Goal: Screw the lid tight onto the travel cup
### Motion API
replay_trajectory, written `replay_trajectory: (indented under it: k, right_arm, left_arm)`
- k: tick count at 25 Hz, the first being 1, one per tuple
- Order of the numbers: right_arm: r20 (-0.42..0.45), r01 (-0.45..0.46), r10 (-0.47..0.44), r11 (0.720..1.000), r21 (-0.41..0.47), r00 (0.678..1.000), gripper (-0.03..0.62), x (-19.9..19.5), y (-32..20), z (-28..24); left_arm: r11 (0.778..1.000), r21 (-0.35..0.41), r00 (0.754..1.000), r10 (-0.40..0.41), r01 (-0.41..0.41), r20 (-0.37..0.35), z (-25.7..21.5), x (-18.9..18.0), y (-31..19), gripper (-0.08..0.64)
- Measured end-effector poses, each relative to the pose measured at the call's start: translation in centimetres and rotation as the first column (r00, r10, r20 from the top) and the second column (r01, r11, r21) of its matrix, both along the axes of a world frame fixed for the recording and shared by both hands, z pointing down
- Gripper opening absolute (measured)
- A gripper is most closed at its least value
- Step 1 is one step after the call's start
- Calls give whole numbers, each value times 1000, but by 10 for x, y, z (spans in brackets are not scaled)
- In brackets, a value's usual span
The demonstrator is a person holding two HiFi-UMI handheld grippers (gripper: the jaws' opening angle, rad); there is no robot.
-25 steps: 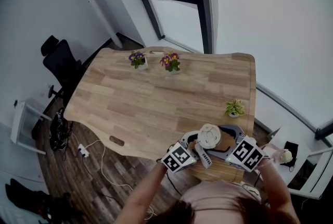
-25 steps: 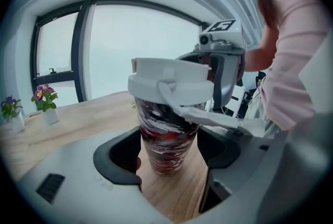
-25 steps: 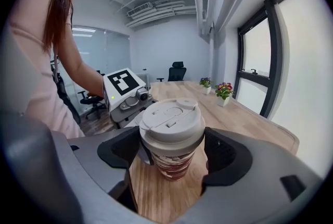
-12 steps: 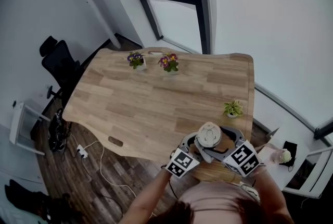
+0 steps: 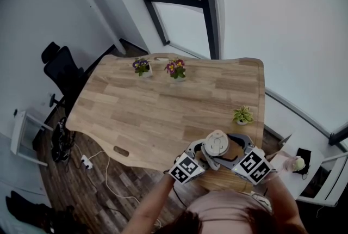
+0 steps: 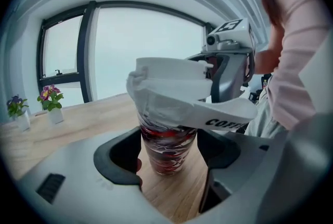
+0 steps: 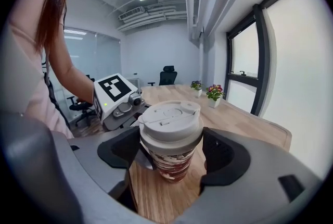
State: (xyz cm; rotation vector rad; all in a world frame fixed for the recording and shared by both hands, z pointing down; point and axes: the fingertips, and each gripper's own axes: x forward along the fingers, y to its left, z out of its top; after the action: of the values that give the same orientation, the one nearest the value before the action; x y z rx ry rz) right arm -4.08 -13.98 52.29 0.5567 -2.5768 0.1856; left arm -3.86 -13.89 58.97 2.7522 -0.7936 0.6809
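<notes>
- One wooden table [image 5: 163,102] is carrying everything. Two flowering pots [image 5: 142,66] [image 5: 176,68] are sitting at its 12 o'clock edge, and a green plant [image 5: 242,115] at 3 o'clock.
- Coming in from 7 o'clock, my left gripper [image 6: 169,158] is clamping the cup body low down, with both dark pads pressing against its sides.
- Coming in from 4 o'clock, my right gripper [image 7: 170,147] is closing on the lid's rim, one pad on each side. It looks to me like a real grip rather than a loose bracket.
- Standing upright at the table's 5 o'clock, the travel cup [image 6: 166,147] is sitting close to the near edge, between the two tools. Its body is patterned in red and white.
- Sitting on the cup's mouth, the lid [image 7: 169,119] is looking level from the right gripper view. I cannot tell how far the thread is engaging.
- Jutting out toward 3 o'clock in the left gripper view, a white band [image 6: 223,116] lettered "COFF" is hanging below the lid.
- Risks I am weighing:
  - If the lid is riding crooked, twisting will be cross-threading it and jamming it half-on.
  - If the left pads are slipping on the smooth body, the cup will be spinning along with the lid and nothing will be tightening.
  - Any sideways push while turning could be tipping the cup off that near edge.
  - The band could be getting pinched under a pad.
</notes>
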Motion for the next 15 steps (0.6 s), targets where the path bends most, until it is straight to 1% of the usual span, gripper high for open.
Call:
replay_trajectory:
  k: [6,8,9,11,15]
  right_arm:
    - [29,-134,133,991,10,991,357,3,-1,0]
    - [40,-159,159,987,1,986,357,4,-2,0]
    - [43,-157,157,988,-6,987,357,4,-1,1]
    - [40,-122,123,992,-19,992,359,4,0,2]
    - [18,-20,20,999,-29,1000,359,6,-1,1]
  left_arm:
    - [992,43,992,-119,121,-41,-1,3,-2,330]
    - [988,45,988,-145,147,-48,-1,3,-2,330]
    - [988,44,988,-148,150,-50,-1,4,-2,330]
    - [991,40,991,-129,131,-45,0,4,-2,330]
    - [999,21,999,-38,39,-23,2,2,-1,330]
